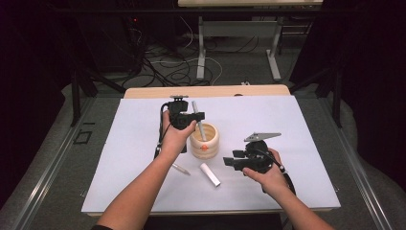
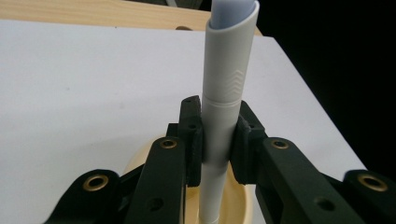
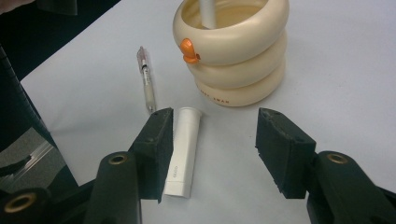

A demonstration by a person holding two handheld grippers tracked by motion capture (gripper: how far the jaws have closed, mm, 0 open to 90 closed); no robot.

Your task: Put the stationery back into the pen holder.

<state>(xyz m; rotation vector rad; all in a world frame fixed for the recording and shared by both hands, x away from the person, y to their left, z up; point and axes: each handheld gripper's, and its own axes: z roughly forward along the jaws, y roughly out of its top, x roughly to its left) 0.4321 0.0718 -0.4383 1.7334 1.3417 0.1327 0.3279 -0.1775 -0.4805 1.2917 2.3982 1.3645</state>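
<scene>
In the left gripper view the grey marker runs off the top edge, and its lower end is hidden inside the cream holder, itself cut by the bottom edge. In the right gripper view, the holder's small print is too blurred to read, and a jaw covers part of the white cap.

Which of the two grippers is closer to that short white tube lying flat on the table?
The right gripper: it hovers just over the white tube, jaws open. The left gripper is farther, holding a grey pen over the cream holder.
</scene>
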